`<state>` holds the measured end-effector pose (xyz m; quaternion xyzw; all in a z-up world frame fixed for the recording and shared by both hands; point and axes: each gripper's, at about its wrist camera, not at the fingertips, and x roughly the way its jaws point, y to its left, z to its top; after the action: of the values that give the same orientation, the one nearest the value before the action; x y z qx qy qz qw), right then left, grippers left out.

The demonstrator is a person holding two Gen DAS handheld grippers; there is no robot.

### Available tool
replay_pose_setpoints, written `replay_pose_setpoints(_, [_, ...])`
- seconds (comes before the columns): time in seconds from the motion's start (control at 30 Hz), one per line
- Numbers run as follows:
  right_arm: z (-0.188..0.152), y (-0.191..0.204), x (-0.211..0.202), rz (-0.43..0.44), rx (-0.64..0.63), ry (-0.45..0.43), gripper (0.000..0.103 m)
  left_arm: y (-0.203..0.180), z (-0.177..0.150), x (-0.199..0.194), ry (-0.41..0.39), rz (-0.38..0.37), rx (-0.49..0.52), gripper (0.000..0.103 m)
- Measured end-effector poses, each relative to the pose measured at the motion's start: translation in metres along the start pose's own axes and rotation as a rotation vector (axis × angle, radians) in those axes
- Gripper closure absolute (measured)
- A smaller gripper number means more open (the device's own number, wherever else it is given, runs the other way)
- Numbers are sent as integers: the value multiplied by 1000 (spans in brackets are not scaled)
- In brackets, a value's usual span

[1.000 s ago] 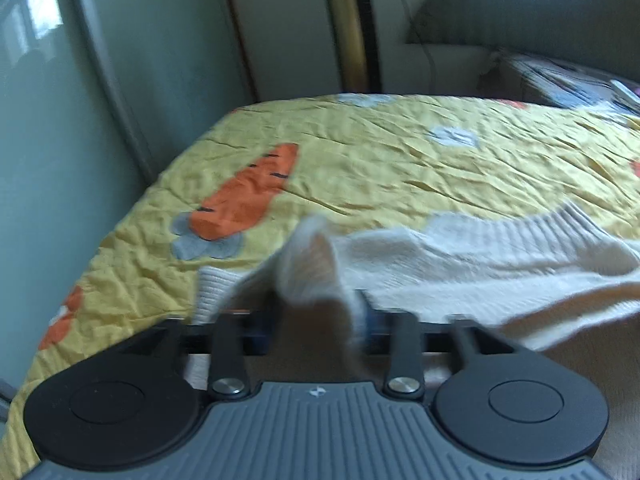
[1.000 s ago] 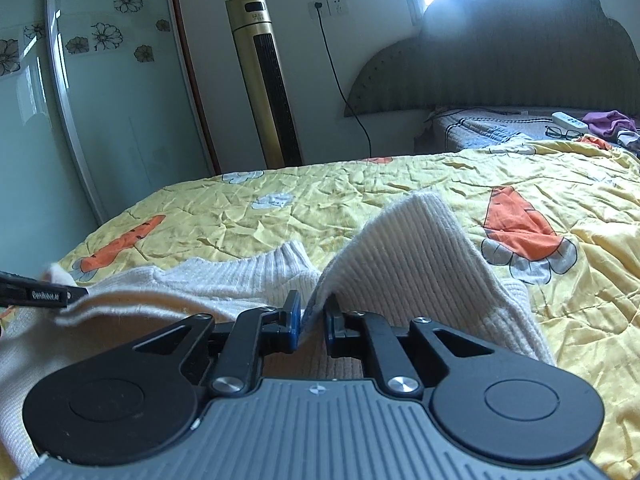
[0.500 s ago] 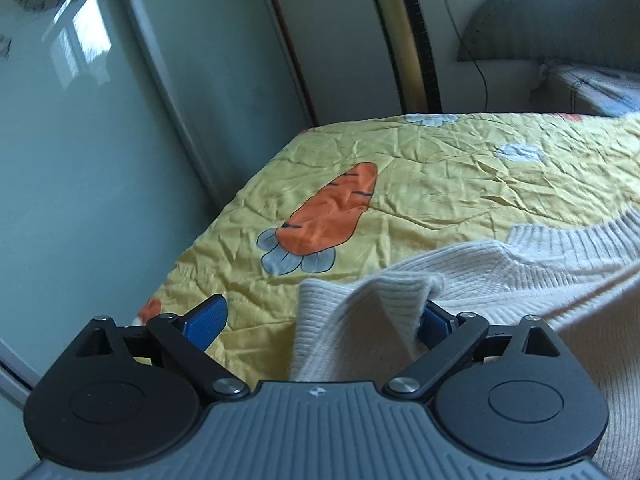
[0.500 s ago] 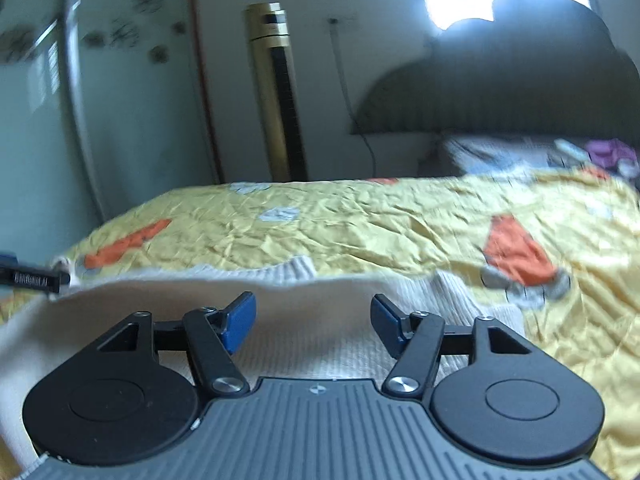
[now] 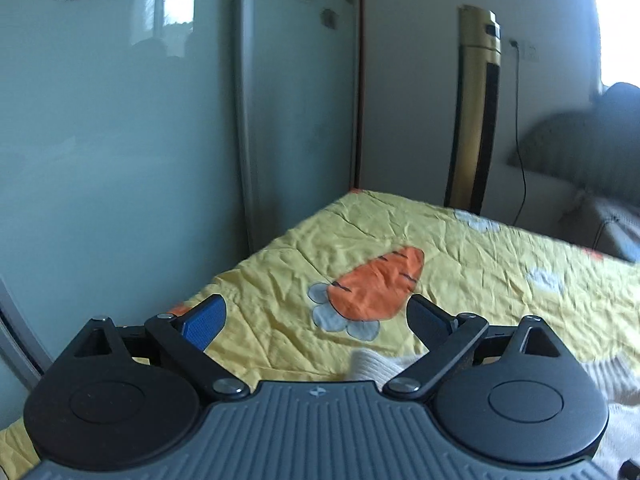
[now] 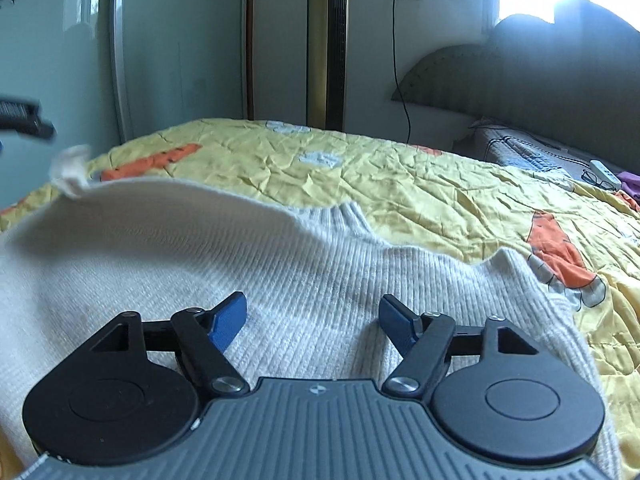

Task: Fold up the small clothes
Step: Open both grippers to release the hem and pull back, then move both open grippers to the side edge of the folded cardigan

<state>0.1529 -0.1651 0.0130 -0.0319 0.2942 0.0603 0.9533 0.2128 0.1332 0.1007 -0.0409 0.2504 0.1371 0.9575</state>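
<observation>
A cream ribbed knit sweater lies spread on the yellow carrot-print bedspread. My right gripper is open and empty, just above the sweater's middle. My left gripper is open and empty, raised over the bedspread; only a small corner of the sweater shows under its right finger. In the right wrist view the sweater's far left corner stands lifted, below the dark, blurred left gripper.
A gold tower fan stands by the wall behind the bed. Glass wardrobe doors run along the bed's left edge. A dark headboard is at the right, with glasses and a remote nearby.
Both grippers opened and let go of the sweater, which dropped flat on the bed. The left gripper lifted and turned away to the left; the right gripper drew back over the sweater.
</observation>
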Motion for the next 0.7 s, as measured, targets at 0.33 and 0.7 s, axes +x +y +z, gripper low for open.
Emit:
replay_pose_setpoints(0.33, [-6, 24, -10, 3, -110, -2, 14, 35, -50, -14, 183, -157, 147, 5])
replay_pose_setpoints(0.7, [-30, -18, -96, -215, 57, -180, 8, 56, -85, -36, 277, -405, 227, 74])
